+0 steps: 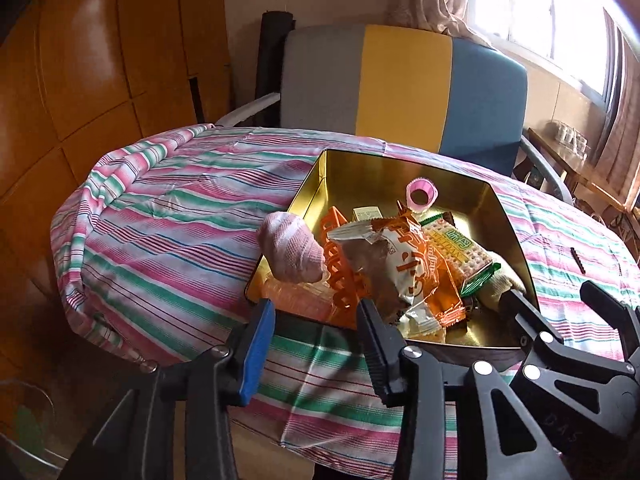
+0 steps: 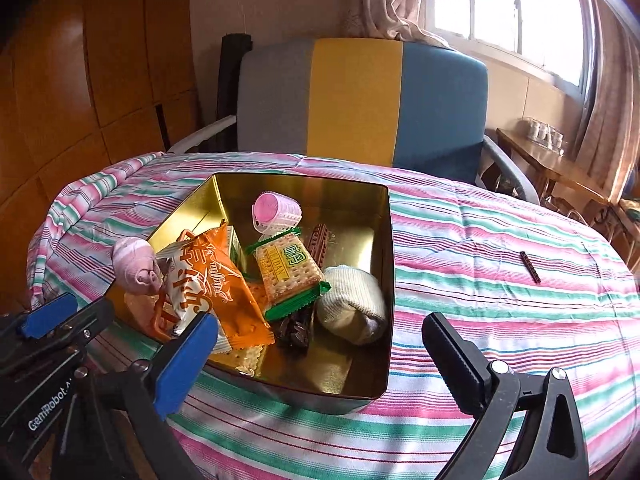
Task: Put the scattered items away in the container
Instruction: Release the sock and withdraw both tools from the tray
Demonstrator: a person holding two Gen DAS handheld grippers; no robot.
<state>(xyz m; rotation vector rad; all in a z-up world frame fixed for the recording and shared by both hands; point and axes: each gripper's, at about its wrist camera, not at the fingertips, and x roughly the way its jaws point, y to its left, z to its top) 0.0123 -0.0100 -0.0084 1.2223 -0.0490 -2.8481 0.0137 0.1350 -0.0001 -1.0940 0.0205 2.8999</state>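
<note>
A gold tin (image 1: 404,172) (image 2: 384,248) sits on the striped table and holds an orange snack packet (image 1: 404,264) (image 2: 224,284), a green cracker packet (image 1: 464,252) (image 2: 288,272), a pink roller (image 1: 421,194) (image 2: 276,208), an orange clip (image 1: 340,276) and a cream sock roll (image 2: 352,308). A pink sock roll (image 1: 292,248) (image 2: 134,266) rests on the tin's left rim. My left gripper (image 1: 316,316) (image 2: 120,320) is open and empty at the tin's near left edge. My right gripper (image 2: 320,344) (image 1: 560,300) is open and empty at the tin's near right edge. A small dark stick (image 2: 530,266) (image 1: 578,260) lies on the cloth to the right.
The round table has a pink, green and white striped cloth (image 1: 168,216) (image 2: 500,240). A grey, yellow and blue chair (image 1: 400,84) (image 2: 356,96) stands behind it. A wooden side table (image 2: 552,160) is under the window at right. Wood panelling is at left.
</note>
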